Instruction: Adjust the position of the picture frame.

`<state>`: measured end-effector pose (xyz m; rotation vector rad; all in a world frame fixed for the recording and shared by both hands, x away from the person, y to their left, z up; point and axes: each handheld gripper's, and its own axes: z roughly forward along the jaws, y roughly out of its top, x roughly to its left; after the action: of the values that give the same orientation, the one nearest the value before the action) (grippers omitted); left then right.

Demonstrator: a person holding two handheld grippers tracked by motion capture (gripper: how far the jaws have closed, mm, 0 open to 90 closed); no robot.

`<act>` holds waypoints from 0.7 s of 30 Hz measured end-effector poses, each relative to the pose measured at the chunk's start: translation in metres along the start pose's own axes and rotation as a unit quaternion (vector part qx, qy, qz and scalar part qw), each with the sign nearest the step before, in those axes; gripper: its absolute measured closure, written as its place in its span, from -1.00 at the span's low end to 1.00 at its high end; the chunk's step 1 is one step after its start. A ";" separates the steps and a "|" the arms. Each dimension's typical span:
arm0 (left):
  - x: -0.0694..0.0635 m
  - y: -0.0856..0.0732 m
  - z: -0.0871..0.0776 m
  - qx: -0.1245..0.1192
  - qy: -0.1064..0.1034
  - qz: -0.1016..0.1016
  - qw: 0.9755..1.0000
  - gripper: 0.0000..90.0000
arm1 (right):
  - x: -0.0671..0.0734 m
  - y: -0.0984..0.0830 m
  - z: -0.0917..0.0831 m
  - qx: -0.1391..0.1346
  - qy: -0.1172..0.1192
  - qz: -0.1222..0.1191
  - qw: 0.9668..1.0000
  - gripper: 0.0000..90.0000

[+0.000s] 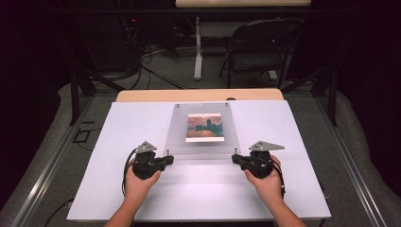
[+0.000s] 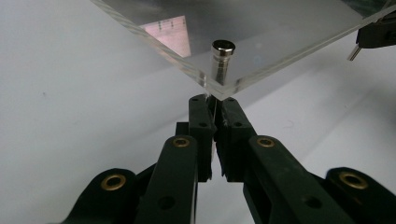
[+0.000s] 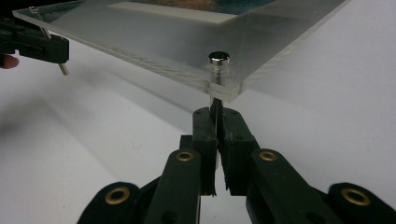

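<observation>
A clear acrylic picture frame (image 1: 177,137) holds a small painted landscape print (image 1: 204,126) and lies over the white board, its near edge lifted. At each near corner a metal standoff pin (image 2: 222,60) (image 3: 219,58) passes through the panel. My left gripper (image 1: 169,159) (image 2: 214,101) is shut on the thin pin under the near left corner. My right gripper (image 1: 234,158) (image 3: 215,112) is shut on the pin under the near right corner. A hand holds each gripper from below. Across the panel, the left gripper view shows the right gripper (image 2: 379,33), and the right gripper view shows the left gripper (image 3: 35,44).
The white board (image 1: 118,189) covers a wooden table whose far edge (image 1: 142,96) shows beyond it. Behind the table stand a black folding chair (image 1: 257,49) and a white table leg (image 1: 198,52). Cables lie on the floor.
</observation>
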<state>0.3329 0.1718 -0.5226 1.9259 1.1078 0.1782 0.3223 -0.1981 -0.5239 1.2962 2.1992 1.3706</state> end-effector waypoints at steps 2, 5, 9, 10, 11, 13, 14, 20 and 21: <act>0.002 0.004 0.003 0.001 0.003 0.000 1.000 0.90 | -0.003 0.003 0.004 -0.005 -0.001 0.006 1.000 0.90; 0.005 0.006 0.008 0.002 0.003 -0.002 1.000 0.90 | -0.007 0.004 0.007 -0.006 -0.004 0.012 1.000 0.90; 0.006 0.002 0.014 0.003 0.010 -0.001 1.000 0.90 | -0.011 -0.001 0.012 -0.011 -0.006 0.017 1.000 0.90; 0.006 0.002 0.014 0.003 0.010 -0.001 1.000 0.90 | -0.011 -0.001 0.012 -0.011 -0.006 0.017 1.000 0.90; 0.007 0.000 0.017 0.006 0.014 -0.001 1.000 0.90 | -0.011 -0.005 0.016 -0.002 -0.008 0.014 1.000 0.90; 0.009 -0.003 0.019 0.013 0.019 0.001 1.000 0.90 | -0.011 -0.006 0.018 0.001 -0.009 0.012 1.000 0.90; 0.011 -0.005 0.021 0.014 0.022 0.000 1.000 0.89 | -0.009 -0.009 0.021 0.005 -0.011 0.007 1.000 0.90; 0.014 -0.007 0.026 0.016 0.024 0.002 1.000 0.89 | -0.008 -0.013 0.026 0.008 -0.017 0.003 1.000 0.90; 0.014 -0.007 0.027 0.016 0.024 0.002 1.000 0.89 | -0.009 -0.013 0.026 0.011 -0.020 0.002 1.000 0.90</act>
<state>0.3497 0.1671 -0.5479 1.9607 1.1454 0.2101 0.3360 -0.1917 -0.5500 1.3241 2.1927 1.3144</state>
